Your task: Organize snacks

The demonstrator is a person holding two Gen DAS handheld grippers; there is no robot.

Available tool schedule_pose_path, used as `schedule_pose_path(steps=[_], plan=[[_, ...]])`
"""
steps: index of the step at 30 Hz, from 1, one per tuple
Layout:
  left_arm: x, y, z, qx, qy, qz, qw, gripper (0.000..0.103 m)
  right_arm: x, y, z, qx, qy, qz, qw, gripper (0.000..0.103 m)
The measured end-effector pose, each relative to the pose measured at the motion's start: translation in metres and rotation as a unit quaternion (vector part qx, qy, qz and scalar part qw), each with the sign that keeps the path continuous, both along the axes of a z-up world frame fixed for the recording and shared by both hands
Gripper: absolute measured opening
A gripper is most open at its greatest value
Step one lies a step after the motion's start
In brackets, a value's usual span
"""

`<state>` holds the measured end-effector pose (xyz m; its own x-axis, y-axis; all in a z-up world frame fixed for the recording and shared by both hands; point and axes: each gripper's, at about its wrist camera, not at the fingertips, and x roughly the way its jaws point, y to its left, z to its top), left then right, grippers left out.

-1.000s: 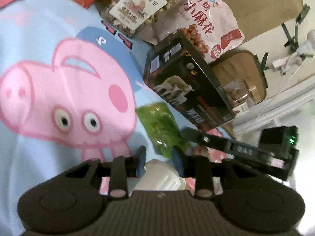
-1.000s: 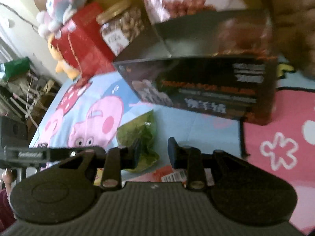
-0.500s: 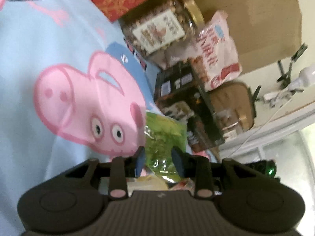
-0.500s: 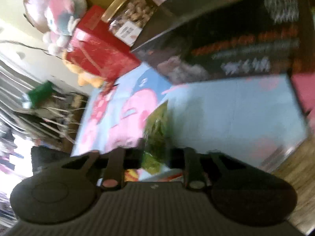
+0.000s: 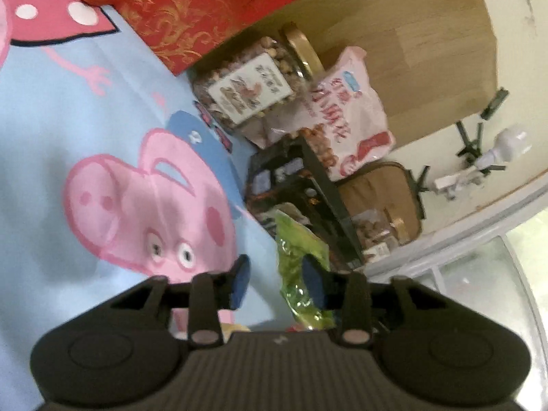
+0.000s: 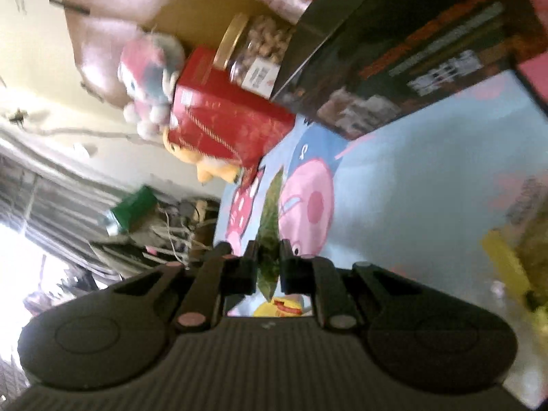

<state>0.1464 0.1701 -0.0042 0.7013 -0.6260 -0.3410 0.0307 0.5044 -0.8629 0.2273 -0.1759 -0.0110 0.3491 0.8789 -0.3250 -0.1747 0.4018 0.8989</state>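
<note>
A green snack bag (image 6: 270,222) stands on edge between the fingers of my right gripper (image 6: 269,265), which is shut on it above the cartoon-pig cloth (image 6: 428,178). The same bag (image 5: 298,263) shows in the left wrist view, lifted in front of the black box (image 5: 308,191). My left gripper (image 5: 275,282) is open and empty, and the bag passes just inside its right finger. At the back stand a red gift box (image 5: 212,10), a nut jar (image 5: 257,85) and a pink-white snack bag (image 5: 346,120).
A brown bag (image 5: 380,198) holding a small jar lies at the far right against the wall. Plush toys (image 6: 150,78) sit behind the red box (image 6: 226,120). Yellow snack packets (image 6: 513,263) lie at the near right. Clutter and a window are off to the left.
My right gripper has shut on the green bag, lifted it off the cloth and rolled it on edge. My left gripper has drawn back and stays open.
</note>
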Motion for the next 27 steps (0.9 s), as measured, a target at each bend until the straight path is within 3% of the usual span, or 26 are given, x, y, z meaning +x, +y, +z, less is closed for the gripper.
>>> schedule_pose_path(steps=[4, 7, 11, 15, 20, 22, 24, 27], plan=[[0.006, -0.022, 0.015, 0.031, -0.029, -0.035, 0.9985, 0.048, 0.000, -0.014, 0.000, 0.037, 0.006, -0.001, 0.999, 0.015], [0.016, -0.041, 0.023, 0.046, -0.037, -0.070, 0.9958, 0.024, 0.001, -0.015, 0.001, 0.055, 0.005, 0.005, 0.998, 0.015], [0.031, -0.060, 0.044, 0.089, -0.058, -0.081, 0.9911, 0.025, 0.004, -0.020, 0.016, 0.035, -0.029, -0.005, 0.999, 0.015], [0.068, -0.082, 0.077, 0.138, -0.088, -0.096, 0.9818, 0.026, 0.010, -0.021, 0.052, -0.022, -0.112, -0.035, 0.993, 0.015], [0.120, -0.123, 0.093, 0.249, -0.108, -0.094, 0.9580, 0.026, 0.038, -0.013, 0.084, -0.142, -0.196, -0.096, 0.965, 0.015], [0.136, -0.135, 0.089, 0.288, -0.101, -0.086, 0.9484, 0.023, 0.056, -0.002, 0.083, -0.191, -0.207, -0.108, 0.954, 0.014], [0.146, -0.141, 0.084, 0.302, -0.088, -0.087, 0.9452, 0.023, 0.074, 0.011, 0.075, -0.225, -0.210, -0.098, 0.946, 0.005], [0.149, -0.141, 0.080, 0.333, -0.081, -0.070, 0.9367, 0.023, 0.087, 0.023, 0.063, -0.263, -0.221, -0.086, 0.935, 0.008]])
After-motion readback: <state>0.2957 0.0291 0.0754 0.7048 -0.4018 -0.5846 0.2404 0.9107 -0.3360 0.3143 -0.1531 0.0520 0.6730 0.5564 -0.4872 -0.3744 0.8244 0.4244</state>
